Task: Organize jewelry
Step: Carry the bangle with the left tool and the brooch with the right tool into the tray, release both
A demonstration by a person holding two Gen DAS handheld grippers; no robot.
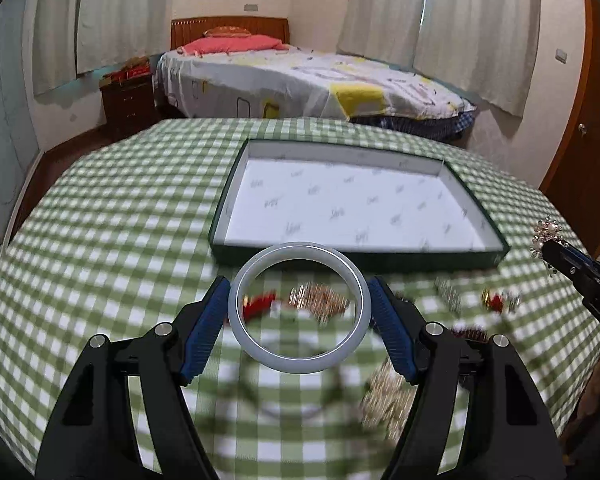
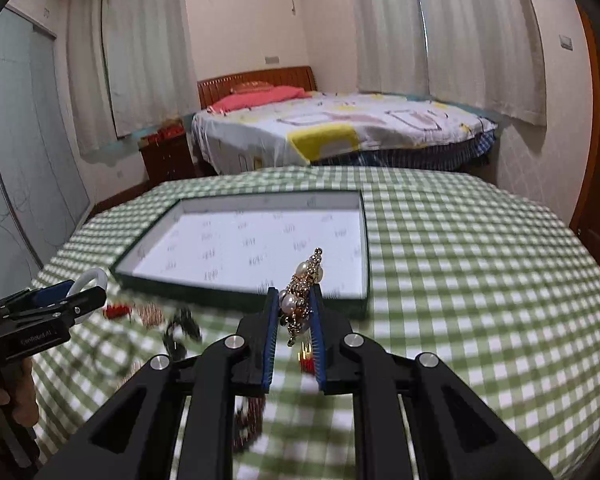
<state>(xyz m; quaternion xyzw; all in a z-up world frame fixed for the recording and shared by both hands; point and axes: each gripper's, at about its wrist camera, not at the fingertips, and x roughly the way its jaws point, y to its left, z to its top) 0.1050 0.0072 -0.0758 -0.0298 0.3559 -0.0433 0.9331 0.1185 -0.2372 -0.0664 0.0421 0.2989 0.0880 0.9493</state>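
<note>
Between the blue pads of the left gripper (image 1: 299, 318) sits a pale bangle (image 1: 299, 307), clamped across its width and held above the checked tablecloth (image 1: 112, 216), just short of the open box (image 1: 490, 216) – it looks rigid, smooth and likely brittle (jade or glass, I would guess), so a hold on opposite outer edges suits it, though it could slip. Over on the right, the right gripper (image 2: 295, 308) is closed on a pearl-and-gold brooch (image 2: 304, 288) near that box – light, knobbly, probably delicate, best pinched at its body
</note>
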